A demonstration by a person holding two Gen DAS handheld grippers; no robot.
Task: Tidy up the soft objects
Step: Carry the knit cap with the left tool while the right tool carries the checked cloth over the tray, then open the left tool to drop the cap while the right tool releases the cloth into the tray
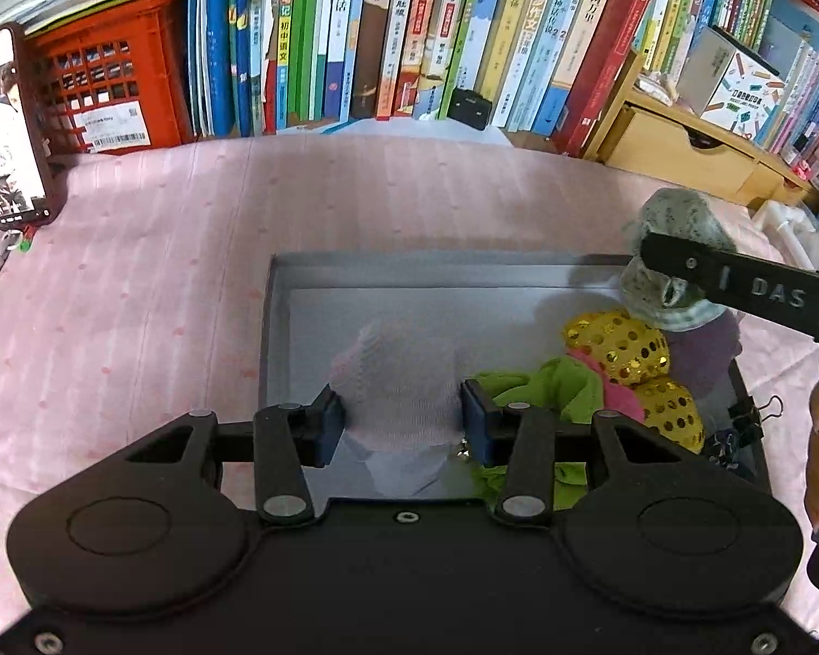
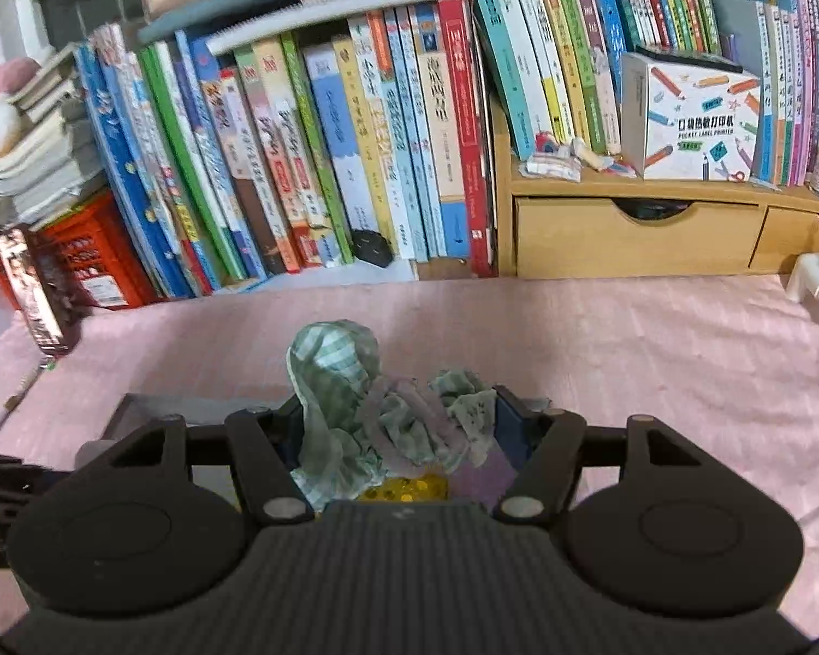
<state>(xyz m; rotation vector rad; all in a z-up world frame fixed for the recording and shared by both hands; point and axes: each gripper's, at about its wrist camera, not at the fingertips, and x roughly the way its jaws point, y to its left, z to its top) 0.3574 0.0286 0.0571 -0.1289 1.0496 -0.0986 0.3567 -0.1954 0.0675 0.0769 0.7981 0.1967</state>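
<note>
- Two grippers tilt steeply down over an open grey box (image 1: 278, 327) on a pink cloth (image 1: 136, 284).
- The left gripper (image 1: 404, 426) has its blue pads pressed on a pale pink knitted cloth (image 1: 398, 382), narrowly parted by its bulk; the cloth hangs just over the box's bare left half.
- The right gripper (image 2: 398, 426) grips a bunched green checked cloth (image 2: 333, 382), its fingers spread about halfway around the bundle, which bulges up above them.
- In the left view that same bundle shows beyond a black finger (image 1: 737, 284) of the right gripper, above the box's far right corner.
- Inside the box, the right half holds a green cloth (image 1: 557, 382), a gold sequined piece (image 1: 622, 344) with a pink bit beside it, and a purple piece (image 1: 704, 349); the left half is bare floor.
- A black binder clip (image 1: 759, 415) sits at the box's right wall.
- The right view shows only a sliver of gold and purple under the bundle, and the box's left far rim.
- Open pink cloth lies all round the box, widest at left and beyond.
- Further out, a phone (image 1: 11, 125) stands at far left, seen sharply only from the left gripper.
- At the back, a red crate (image 1: 114, 71), a row of books (image 1: 409, 33) and a wooden drawer unit (image 2: 628, 234) bound the surface; the right view alone shows a white printed carton (image 2: 693, 120) face on.
</note>
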